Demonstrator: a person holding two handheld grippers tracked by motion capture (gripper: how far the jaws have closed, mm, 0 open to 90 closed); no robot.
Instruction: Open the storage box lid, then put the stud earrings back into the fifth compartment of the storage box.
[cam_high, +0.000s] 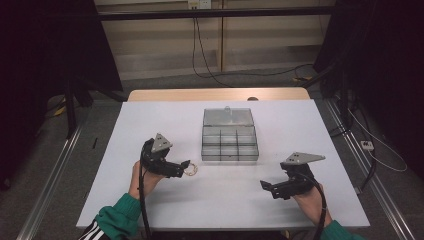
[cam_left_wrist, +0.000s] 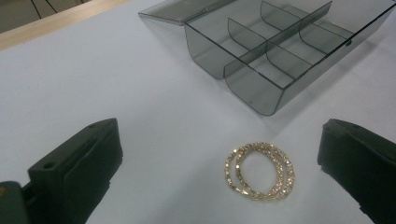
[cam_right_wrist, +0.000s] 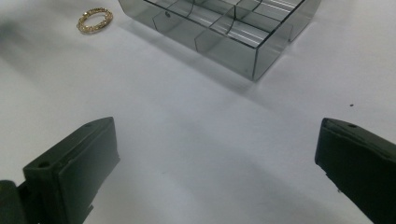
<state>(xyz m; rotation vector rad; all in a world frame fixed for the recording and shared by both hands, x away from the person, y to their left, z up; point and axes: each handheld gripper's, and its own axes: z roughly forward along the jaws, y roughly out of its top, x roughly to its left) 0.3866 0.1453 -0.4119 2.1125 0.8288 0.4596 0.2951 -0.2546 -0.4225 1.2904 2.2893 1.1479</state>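
While not yet gripped, gold rings (cam_left_wrist: 259, 171) lying on table (cam_high: 150, 120) between wide-open left claw (cam_high: 186, 166) jaws, near open box (cam_high: 230, 142); right claw (cam_high: 265, 186) open, idle. Pickup and boxing left.

Gold beaded rings (cam_left_wrist: 259, 171), smoky grey see-through box (cam_left_wrist: 285, 51), white table (cam_high: 225, 200), green sleeves (cam_high: 117, 217)

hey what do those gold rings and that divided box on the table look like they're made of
Gold rings: likely metal with a bright gold finish; the beaded or faceted surface glints, perhaps set with tiny stones, though plated plastic can't be ruled out.

Divided box: smoky grey see-through plastic, probably hard and glossy; the table shows through its thin walls and dividers, and the hinged lid lies open behind it.
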